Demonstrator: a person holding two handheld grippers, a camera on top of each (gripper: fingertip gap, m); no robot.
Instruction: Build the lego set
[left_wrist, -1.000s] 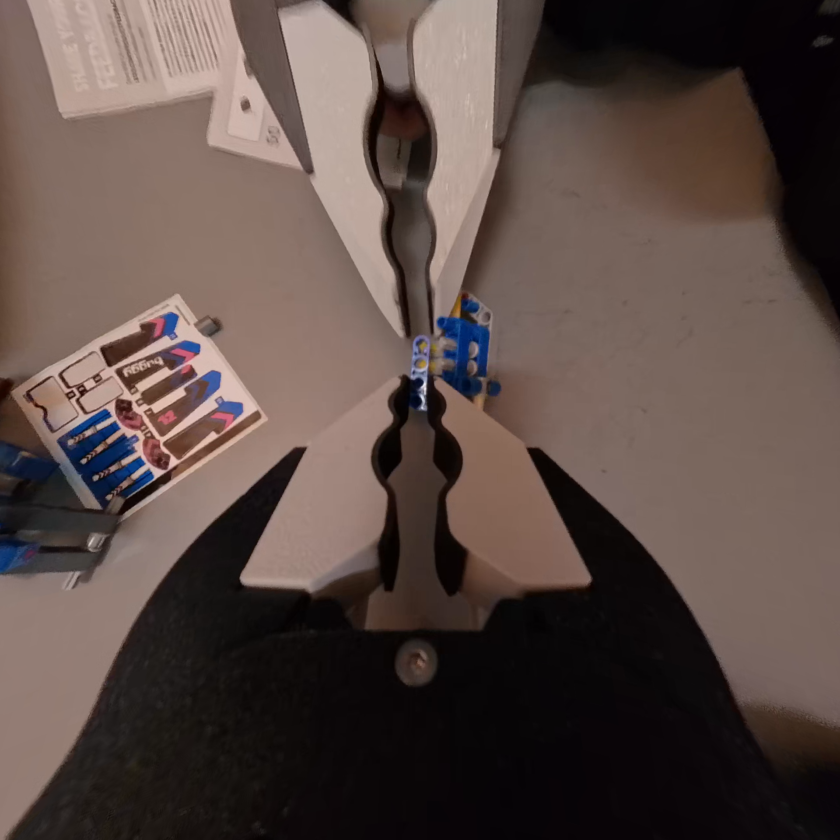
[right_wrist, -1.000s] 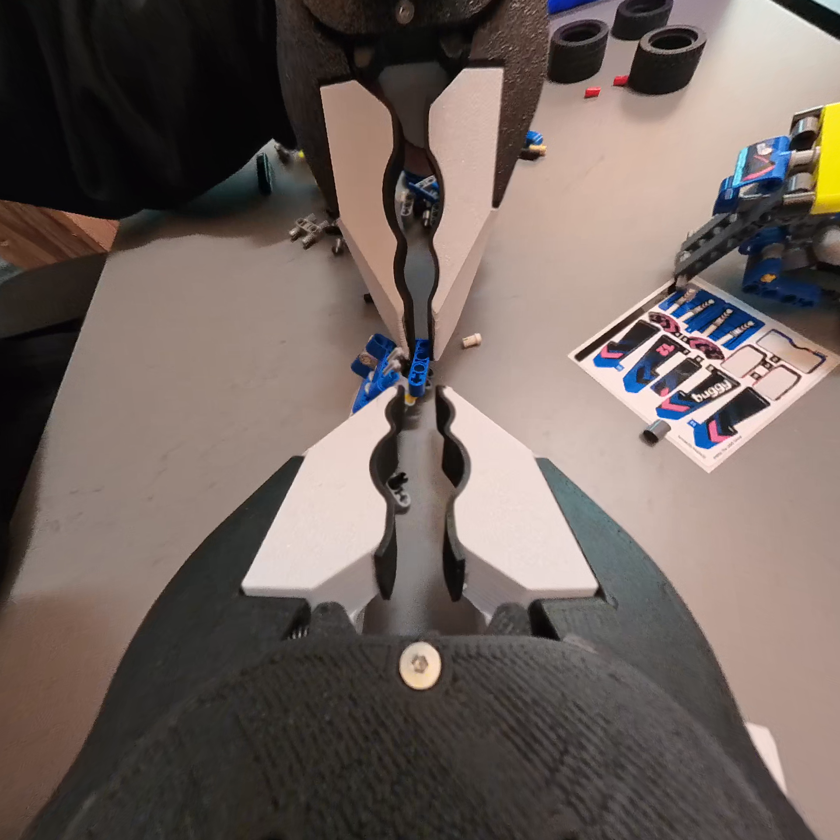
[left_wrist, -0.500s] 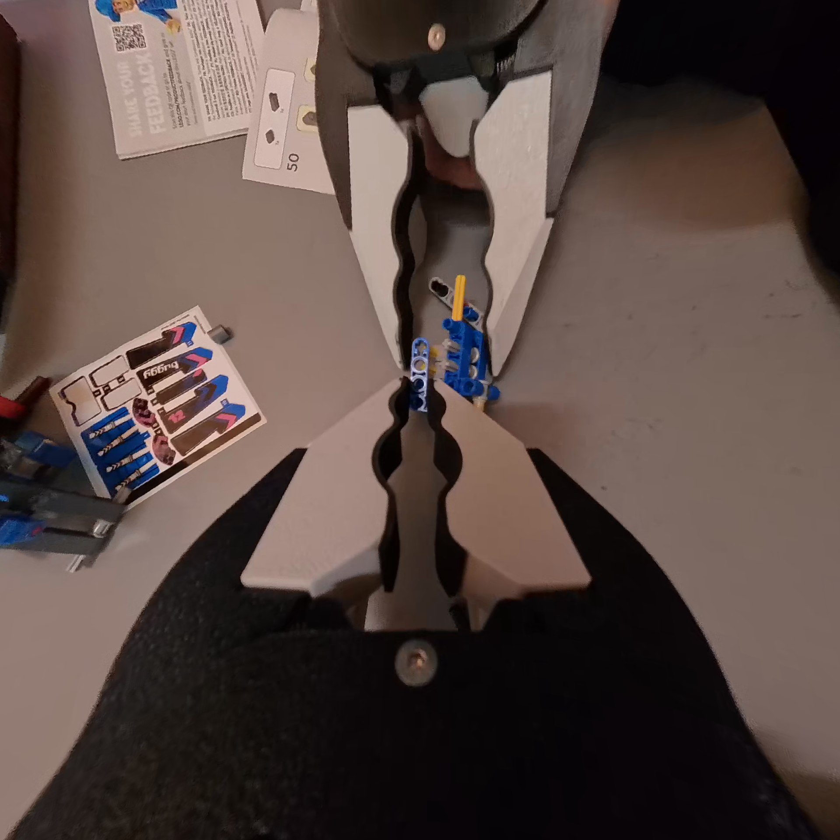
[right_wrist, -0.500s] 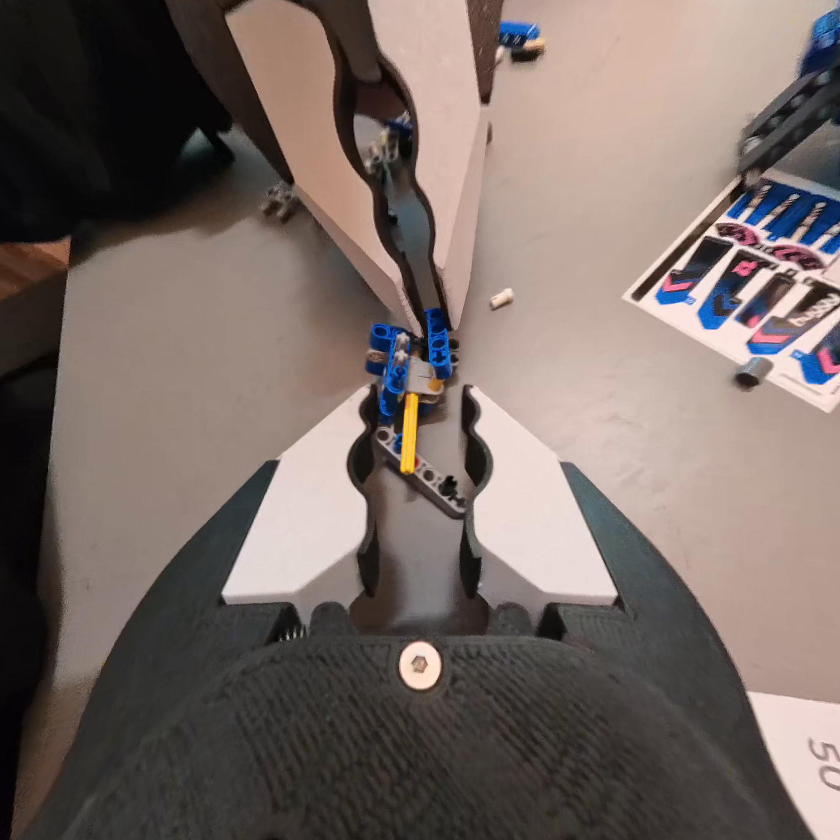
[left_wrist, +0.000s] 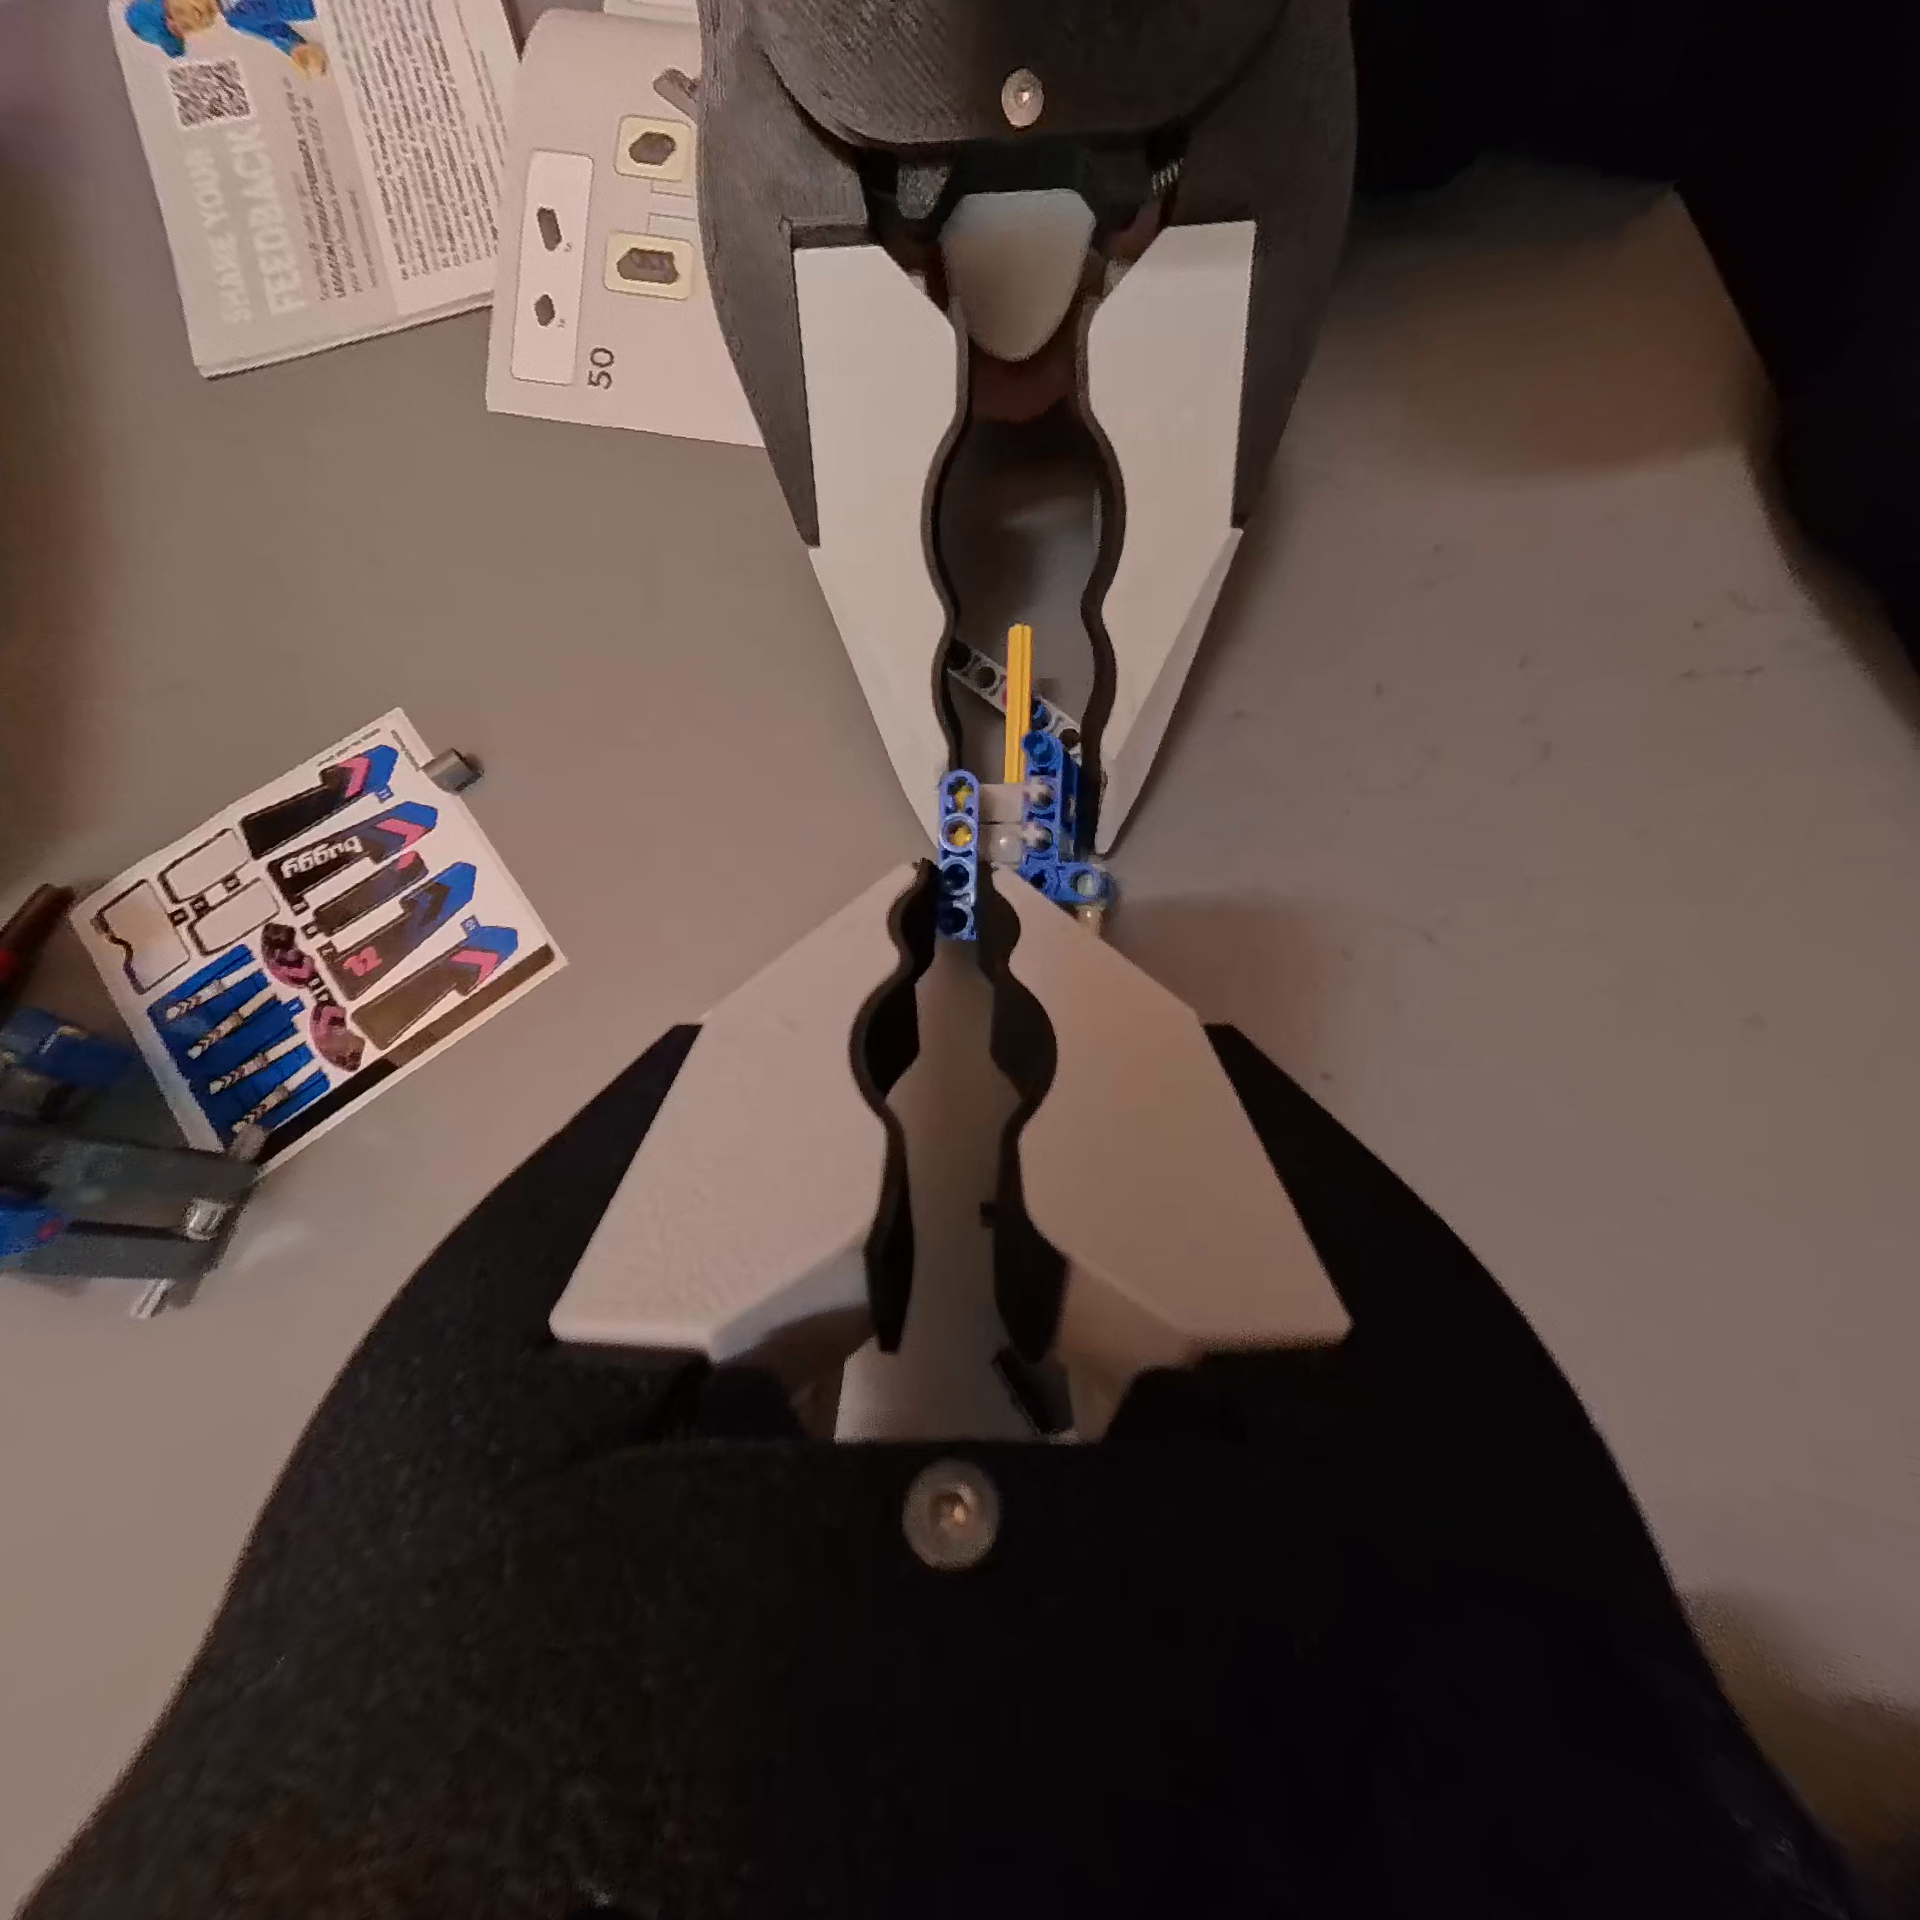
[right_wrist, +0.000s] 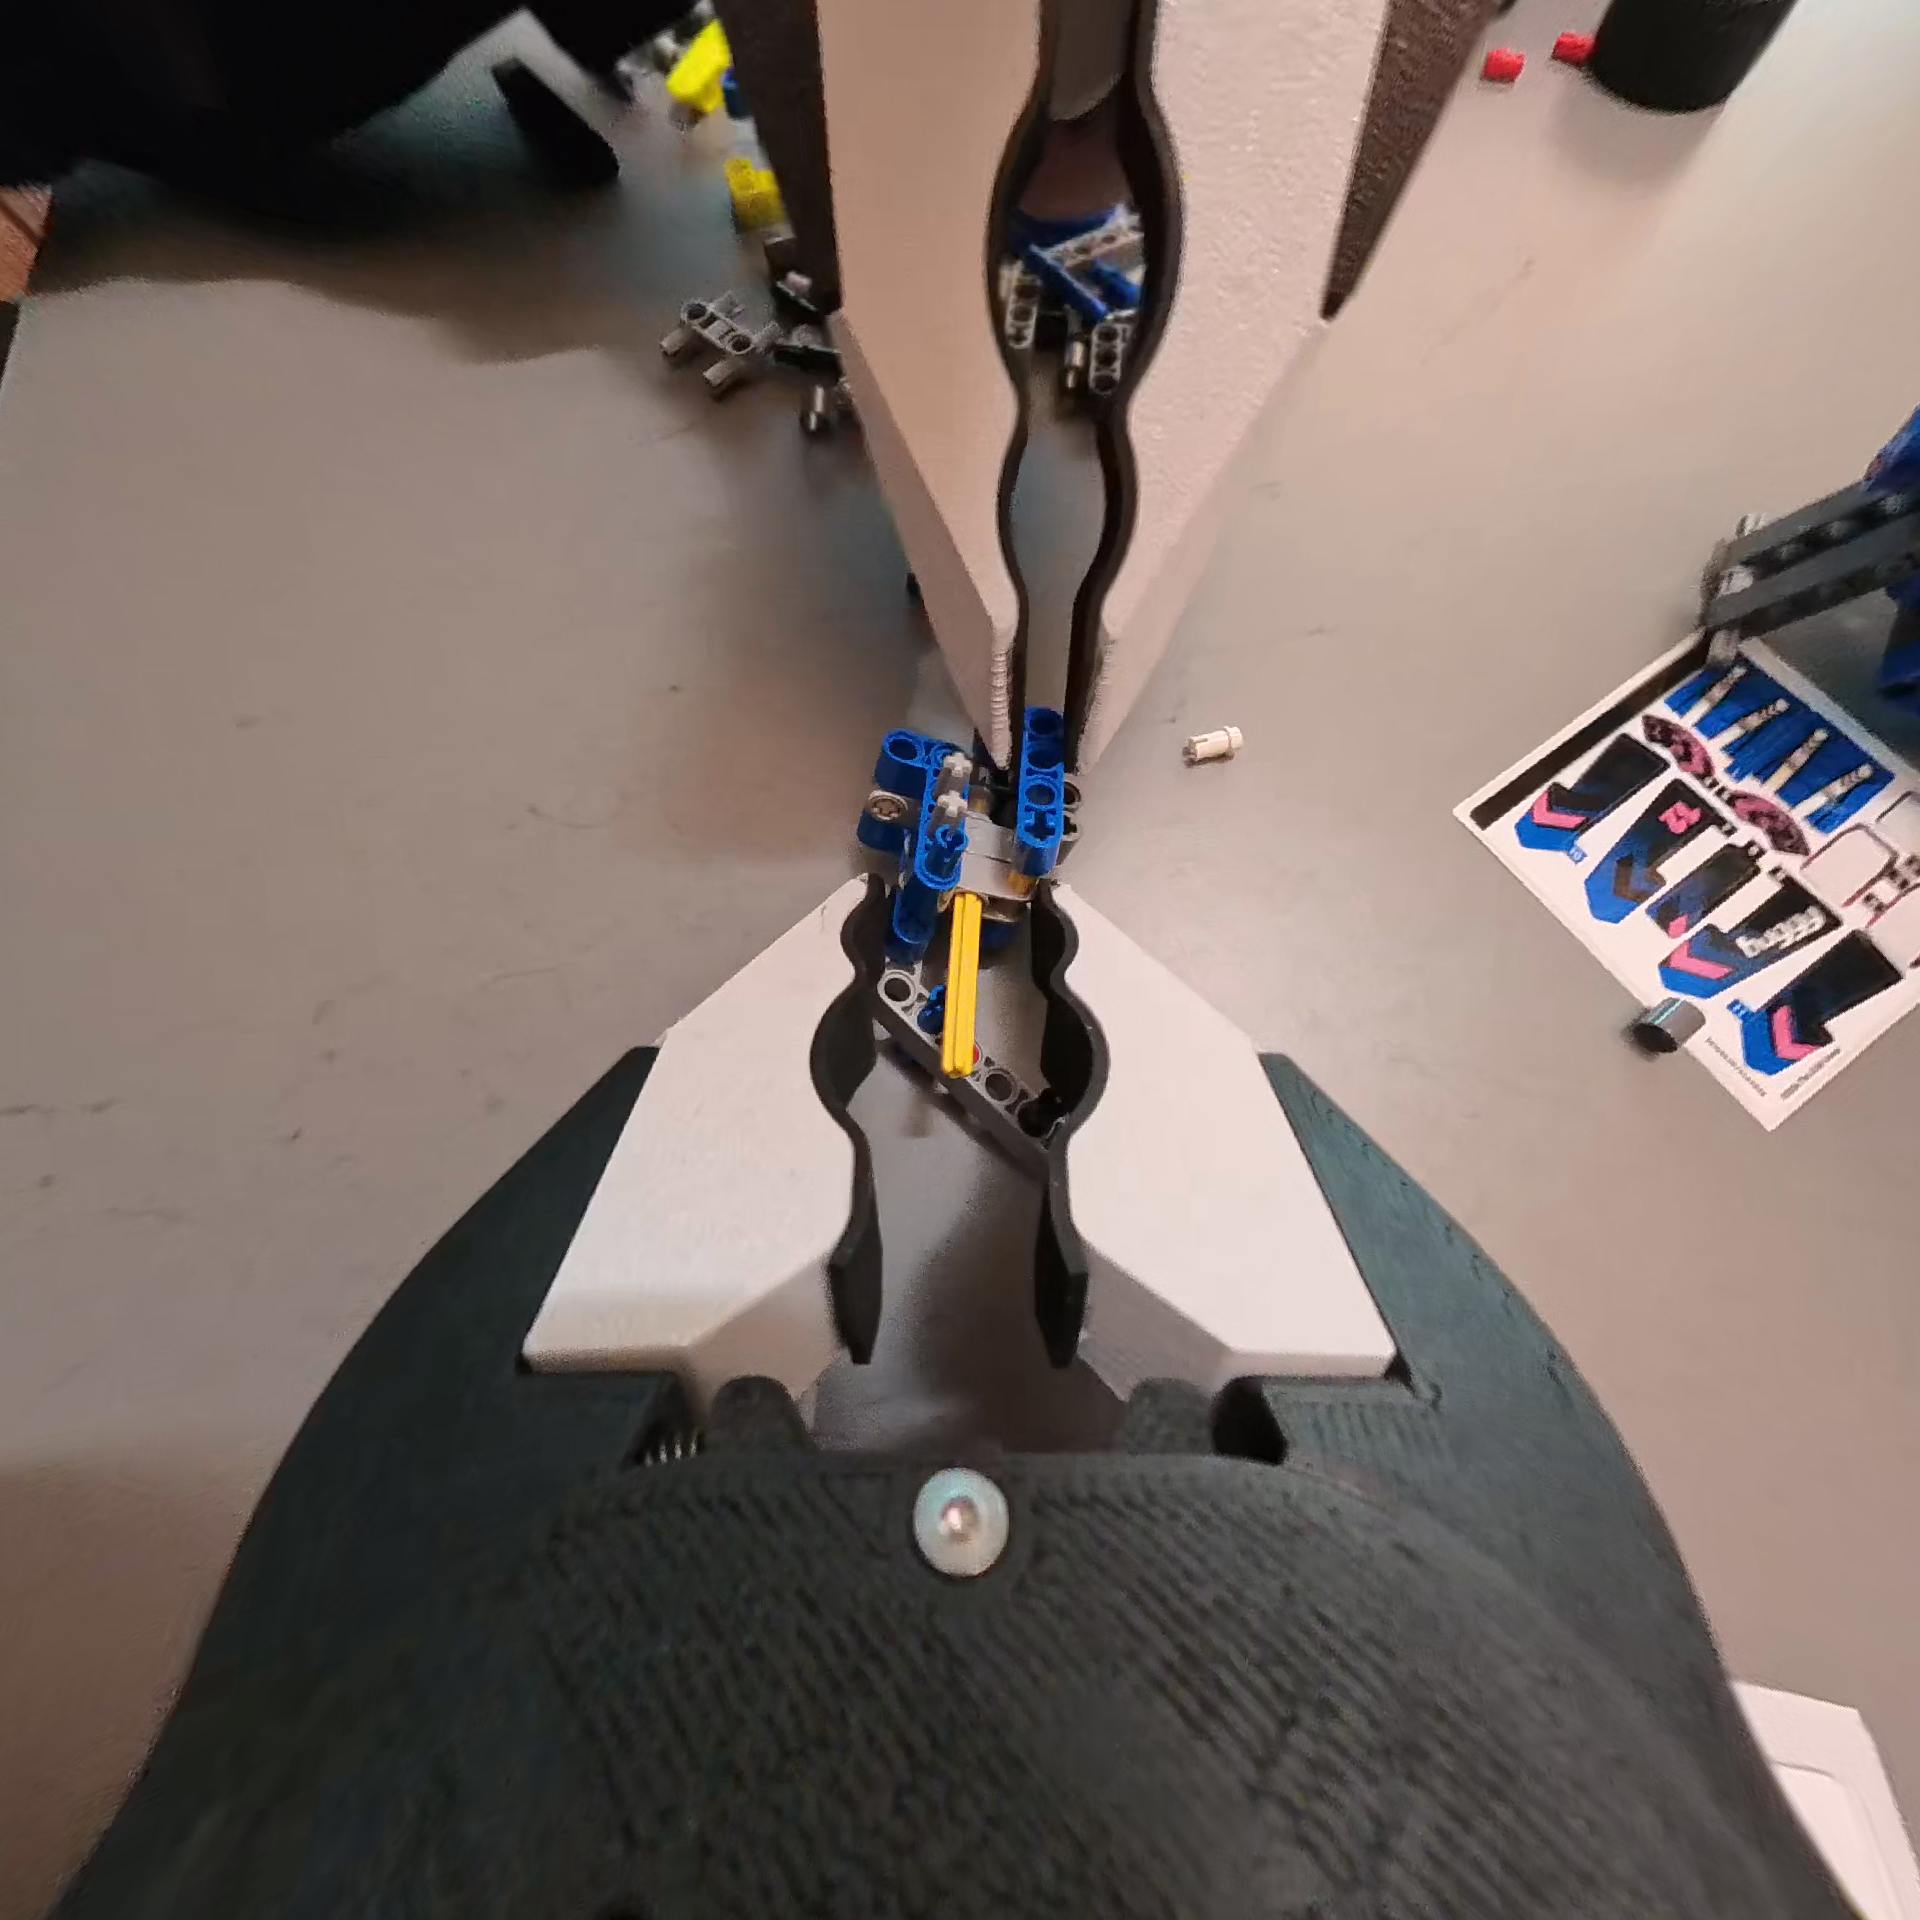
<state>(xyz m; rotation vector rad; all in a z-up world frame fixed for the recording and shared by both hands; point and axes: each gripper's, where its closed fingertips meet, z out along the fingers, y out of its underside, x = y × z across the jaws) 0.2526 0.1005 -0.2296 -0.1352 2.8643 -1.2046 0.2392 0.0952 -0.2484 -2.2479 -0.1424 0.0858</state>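
Note:
A small blue Technic assembly (left_wrist: 1049, 821) with a yellow axle (left_wrist: 1018, 696) and a grey beam sits on the grey table between the two grippers. My left gripper (left_wrist: 956, 894) is shut on the assembly's blue beam (left_wrist: 956, 847). In the right wrist view it comes in from the top (right_wrist: 1039, 717), pinching the same blue beam (right_wrist: 1042, 790). My right gripper (right_wrist: 961, 904) is open, its fingers on either side of the assembly (right_wrist: 935, 831), with the yellow axle (right_wrist: 961, 982) and grey beam (right_wrist: 977, 1070) lying between them. In the left wrist view it reaches in from the top (left_wrist: 1018, 810).
A sticker sheet (left_wrist: 312, 935) (right_wrist: 1714, 883) lies beside a partly built blue and grey vehicle (left_wrist: 83, 1174) (right_wrist: 1818, 551). Paper booklets (left_wrist: 312, 177) lie at the far left. Loose parts (right_wrist: 727, 332), a white pin (right_wrist: 1214, 744), a grey bush (right_wrist: 1662, 1023) and a black tyre (right_wrist: 1683, 52) are scattered about. The tips of both grippers are at nearly the same place. Left tips and right tips are each some 5 cm from the white pin (right_wrist: 1214, 744).
My right gripper has opened and moved forward, so the yellow axle and grey beam now lie between its fingers. My left gripper has kept its hold on the blue beam.

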